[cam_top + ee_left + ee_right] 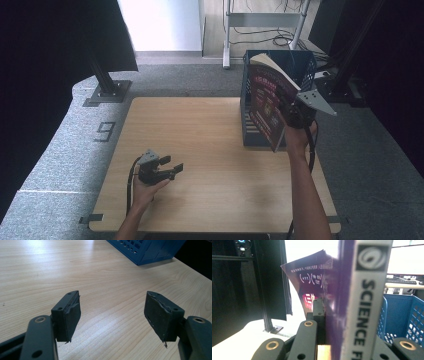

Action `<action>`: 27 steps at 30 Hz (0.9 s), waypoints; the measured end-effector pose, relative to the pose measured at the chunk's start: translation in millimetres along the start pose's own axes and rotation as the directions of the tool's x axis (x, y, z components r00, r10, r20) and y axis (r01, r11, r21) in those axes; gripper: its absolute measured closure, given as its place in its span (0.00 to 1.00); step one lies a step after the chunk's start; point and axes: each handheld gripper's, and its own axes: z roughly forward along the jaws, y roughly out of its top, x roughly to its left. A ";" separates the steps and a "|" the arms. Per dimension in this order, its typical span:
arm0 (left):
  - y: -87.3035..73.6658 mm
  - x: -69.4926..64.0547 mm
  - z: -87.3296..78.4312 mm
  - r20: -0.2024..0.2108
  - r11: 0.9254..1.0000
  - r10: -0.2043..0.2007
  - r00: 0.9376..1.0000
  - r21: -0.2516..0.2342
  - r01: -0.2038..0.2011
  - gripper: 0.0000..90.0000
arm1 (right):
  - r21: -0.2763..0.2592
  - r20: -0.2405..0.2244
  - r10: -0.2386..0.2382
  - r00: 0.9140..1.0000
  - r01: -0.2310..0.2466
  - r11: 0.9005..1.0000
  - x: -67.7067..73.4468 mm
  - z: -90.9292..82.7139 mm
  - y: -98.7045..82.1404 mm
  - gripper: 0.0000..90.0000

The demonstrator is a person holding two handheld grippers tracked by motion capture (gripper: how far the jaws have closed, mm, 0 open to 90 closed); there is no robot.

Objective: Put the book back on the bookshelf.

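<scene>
Left gripper (113,320) hovers over the table (105,277), jaws wide apart, nothing between them; a blue crate (147,250) sits far ahead.

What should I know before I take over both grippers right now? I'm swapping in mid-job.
Right gripper: shut on the book, held upright beside and partly above the blue basket at the table's far right.
Left gripper: open, holding nothing, low over the table's near left.
Done: book gripped and lifted.
Left: probably lowering the book into the basket and letting go; that is a guess.
</scene>
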 end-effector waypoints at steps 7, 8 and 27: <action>0.6 1.2 -2.0 0.003 1.000 0.000 1.000 -0.016 0.000 0.33 | -0.005 0.016 0.000 1.000 0.000 1.000 -3.0 8.0 1.9 0.91; 0.9 1.4 -2.1 0.003 1.000 0.001 1.000 -0.016 -0.001 0.33 | -0.005 0.017 0.000 1.000 0.000 1.000 -3.0 10.6 2.2 0.91; 0.0 3.5 -4.5 -0.012 0.999 -0.001 1.000 -0.032 0.001 0.35 | 0.032 0.070 0.022 0.997 -0.024 0.999 -9.5 47.3 -11.1 0.91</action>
